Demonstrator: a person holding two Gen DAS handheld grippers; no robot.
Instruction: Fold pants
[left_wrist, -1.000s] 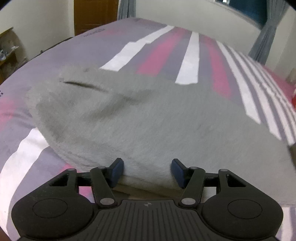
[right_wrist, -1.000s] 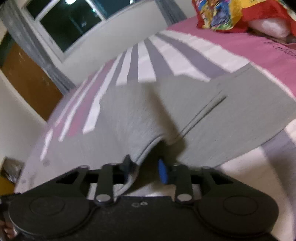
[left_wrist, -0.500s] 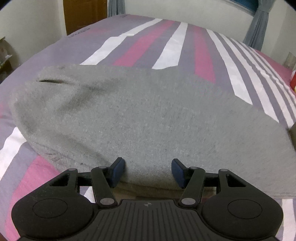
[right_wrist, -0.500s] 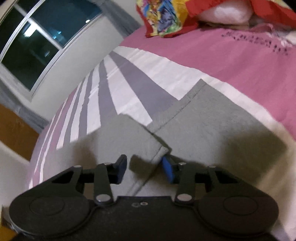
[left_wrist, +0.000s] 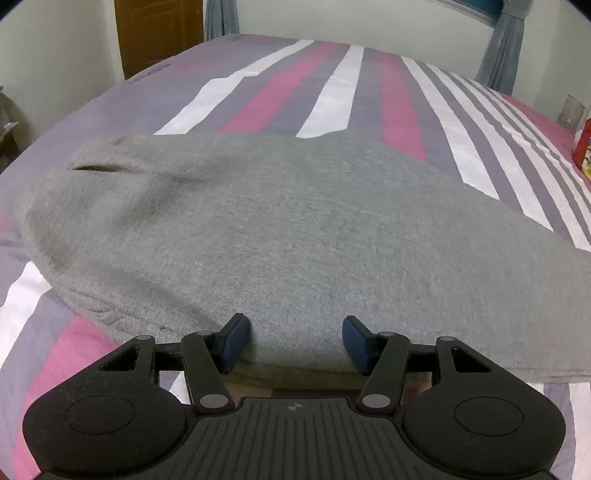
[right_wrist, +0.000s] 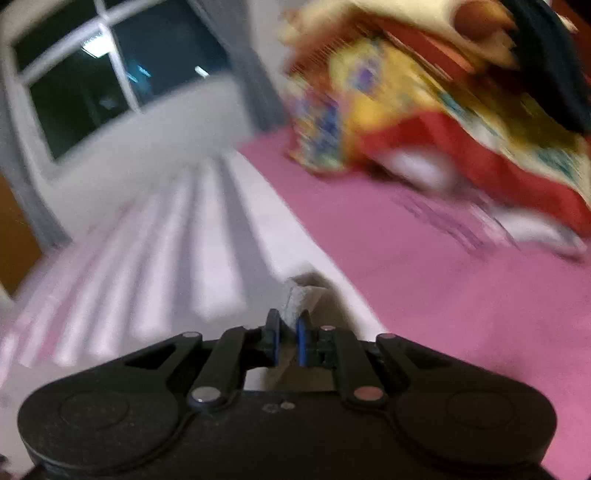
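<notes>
Grey pants (left_wrist: 295, 229) lie spread flat across the striped bed (left_wrist: 332, 92) and fill the middle of the left wrist view. Their near edge sits between the blue pads of my left gripper (left_wrist: 295, 343); the cloth fills the wide gap and touches both pads. In the blurred right wrist view, my right gripper (right_wrist: 286, 339) is shut, with a small grey corner of the pants (right_wrist: 299, 295) sticking out past its pads. The rest of the pants is out of that view.
A colourful red and yellow blanket (right_wrist: 424, 110) and pillows are piled at the far right of the pink sheet (right_wrist: 443, 295). A window (right_wrist: 110, 85) and grey curtains (left_wrist: 502, 40) line the far wall. A wooden door (left_wrist: 159, 33) stands at the back left.
My right gripper has shut on a corner of the pants and swung towards the pillows, so its view is now blurred. In the left view the pants have settled flatter.
</notes>
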